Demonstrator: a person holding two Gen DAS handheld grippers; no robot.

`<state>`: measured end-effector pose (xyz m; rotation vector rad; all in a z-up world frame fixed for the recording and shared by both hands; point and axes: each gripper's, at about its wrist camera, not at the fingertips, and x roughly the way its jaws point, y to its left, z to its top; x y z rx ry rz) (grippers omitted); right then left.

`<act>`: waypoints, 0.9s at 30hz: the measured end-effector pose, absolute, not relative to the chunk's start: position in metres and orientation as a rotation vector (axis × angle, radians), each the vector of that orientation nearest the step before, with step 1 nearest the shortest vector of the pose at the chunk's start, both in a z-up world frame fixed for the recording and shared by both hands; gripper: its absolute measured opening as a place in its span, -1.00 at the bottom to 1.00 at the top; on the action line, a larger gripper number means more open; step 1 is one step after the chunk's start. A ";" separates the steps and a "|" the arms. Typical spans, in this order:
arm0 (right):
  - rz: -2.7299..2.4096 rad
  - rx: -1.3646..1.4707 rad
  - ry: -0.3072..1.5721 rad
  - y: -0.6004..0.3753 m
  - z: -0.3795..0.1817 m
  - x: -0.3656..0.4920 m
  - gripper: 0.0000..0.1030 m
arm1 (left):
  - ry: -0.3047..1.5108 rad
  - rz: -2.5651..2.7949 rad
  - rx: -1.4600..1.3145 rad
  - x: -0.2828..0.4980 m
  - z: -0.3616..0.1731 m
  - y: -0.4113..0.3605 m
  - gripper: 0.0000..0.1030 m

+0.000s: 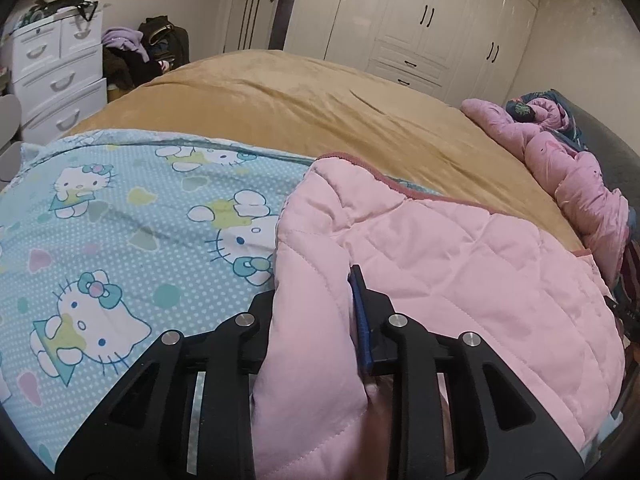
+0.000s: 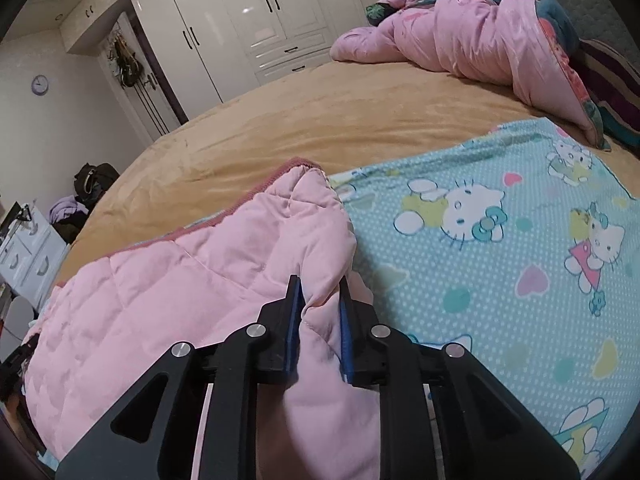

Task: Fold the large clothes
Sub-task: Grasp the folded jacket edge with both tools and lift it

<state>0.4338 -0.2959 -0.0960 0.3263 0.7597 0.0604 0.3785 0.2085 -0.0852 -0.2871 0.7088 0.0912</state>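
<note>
A large quilt lies spread on the bed, its blue cartoon-cat side facing up and its pink quilted underside turned over on top of it. My left gripper is shut on a fold of the pink side. That fabric drapes over and hides its left finger, and the blue pad of the right finger lies against the cloth. My right gripper pinches a bunched pink fold between both blue pads. Both grippers hold the folded-over edge low, near the blue side.
A tan cover spreads over the bed beyond the quilt. A heaped pink duvet lies by the headboard. White wardrobes line the far wall. A white drawer unit and piled bags stand beside the bed.
</note>
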 end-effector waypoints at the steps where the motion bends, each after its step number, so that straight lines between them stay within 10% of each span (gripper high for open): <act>1: 0.061 0.335 0.767 -0.297 -0.099 0.433 -0.63 | 0.716 0.090 -0.290 0.379 -0.087 0.209 -0.59; 17: 0.045 0.335 0.853 -0.298 -0.121 0.431 -0.45 | 0.759 0.081 -0.339 0.379 -0.105 0.213 -0.41; 27: 0.032 0.378 0.770 -0.304 -0.077 0.384 0.35 | 0.772 0.140 -0.323 0.352 -0.076 0.217 -0.06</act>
